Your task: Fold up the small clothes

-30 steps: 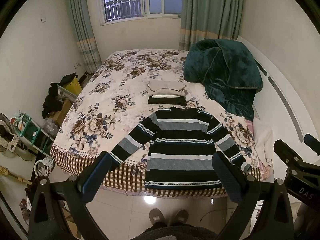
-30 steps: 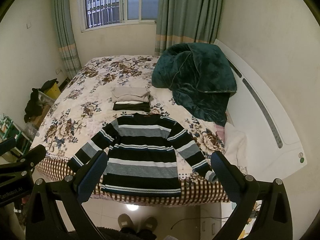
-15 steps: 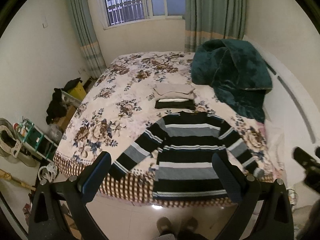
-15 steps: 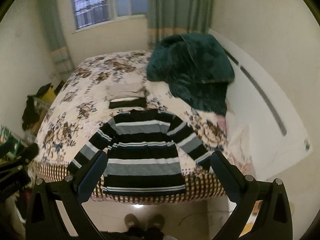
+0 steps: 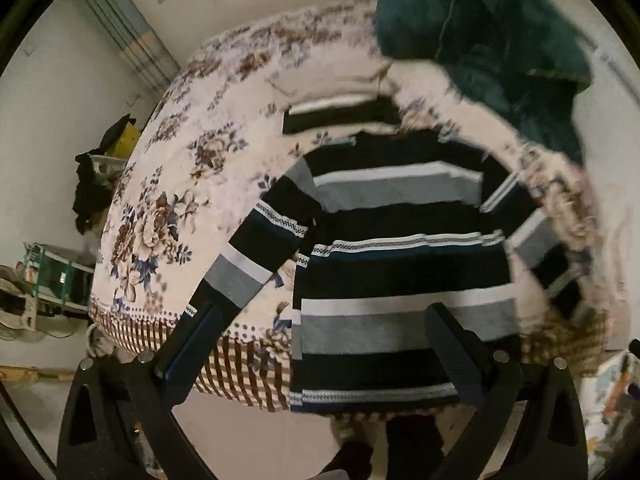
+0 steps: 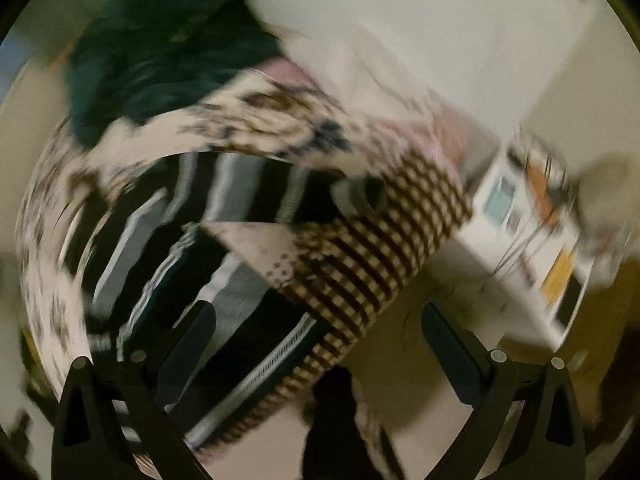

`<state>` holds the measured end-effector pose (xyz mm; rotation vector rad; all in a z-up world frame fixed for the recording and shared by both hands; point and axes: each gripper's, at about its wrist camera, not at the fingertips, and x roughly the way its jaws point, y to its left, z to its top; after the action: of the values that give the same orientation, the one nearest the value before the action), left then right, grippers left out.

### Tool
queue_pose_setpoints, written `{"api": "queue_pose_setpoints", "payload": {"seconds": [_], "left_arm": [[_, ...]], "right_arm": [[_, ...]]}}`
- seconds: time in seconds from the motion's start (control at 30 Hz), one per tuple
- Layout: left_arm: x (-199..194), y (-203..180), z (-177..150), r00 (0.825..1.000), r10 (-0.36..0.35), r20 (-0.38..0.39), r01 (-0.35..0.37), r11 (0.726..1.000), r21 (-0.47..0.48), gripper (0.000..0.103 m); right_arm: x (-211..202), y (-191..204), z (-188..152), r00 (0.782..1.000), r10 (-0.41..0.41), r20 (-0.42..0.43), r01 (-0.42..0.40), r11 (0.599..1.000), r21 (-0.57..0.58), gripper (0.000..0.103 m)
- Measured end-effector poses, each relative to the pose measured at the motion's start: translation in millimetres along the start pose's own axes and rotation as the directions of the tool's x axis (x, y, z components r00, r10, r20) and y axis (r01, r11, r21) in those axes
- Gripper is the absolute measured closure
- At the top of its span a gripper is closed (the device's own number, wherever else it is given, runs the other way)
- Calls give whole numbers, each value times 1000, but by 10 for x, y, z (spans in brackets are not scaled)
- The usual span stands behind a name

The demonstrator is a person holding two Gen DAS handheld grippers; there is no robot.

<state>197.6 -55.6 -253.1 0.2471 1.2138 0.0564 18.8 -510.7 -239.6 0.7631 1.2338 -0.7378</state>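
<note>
Two grippers, left gripper [image 5: 320, 350] and right gripper [image 6: 318, 344], have jaws wide and empty. Ahead of the jaws, a black, grey and white striped knit sweater [image 5: 400, 264] lies flat on the flowery bed [image 5: 160, 184] (spread out, probably ready for folding).

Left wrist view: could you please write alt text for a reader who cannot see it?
A black, grey and white striped knit sweater lies flat, sleeves spread, on a bed with a floral cream bedspread, its hem at the near edge. The open left tool hovers before the hem, holding nothing. Behind lie folded beige and black clothes and a dark green plush blanket.
</note>
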Motion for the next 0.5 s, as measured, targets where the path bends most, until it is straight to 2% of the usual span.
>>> {"api": "queue_pose_setpoints", "payload": {"seconds": [0.07, 0.13, 0.27, 0.37, 0.43, 0.5], "left_arm": [[364, -155, 122, 997, 39, -63, -39, 999, 6, 0], [685, -268, 203, 993, 49, -109, -50, 999, -1, 0], [1320, -513, 285, 976, 71, -205, -67, 997, 26, 0], [1683, -694, 291, 966, 78, -245, -70, 997, 42, 0], [1884, -819, 300, 961, 68, -270, -59, 997, 43, 0], [2041, -930, 304, 957, 52, -284, -43, 998, 40, 0]], "right_arm": [[576, -275, 207, 996, 50, -70, -40, 989, 141, 0], [1120, -572, 355, 988, 93, -122, -50, 948, 313, 1], [1906, -1025, 491, 983, 167, -80, -90, 811, 578, 1], [2222, -1175, 622, 984, 175, -21, -119, 749, 652, 3], [2369, -1177, 774, 981, 193, 30, -167, 747, 644, 5], [2520, -1123, 916, 975, 218, 53, -204, 761, 616, 12]]}}
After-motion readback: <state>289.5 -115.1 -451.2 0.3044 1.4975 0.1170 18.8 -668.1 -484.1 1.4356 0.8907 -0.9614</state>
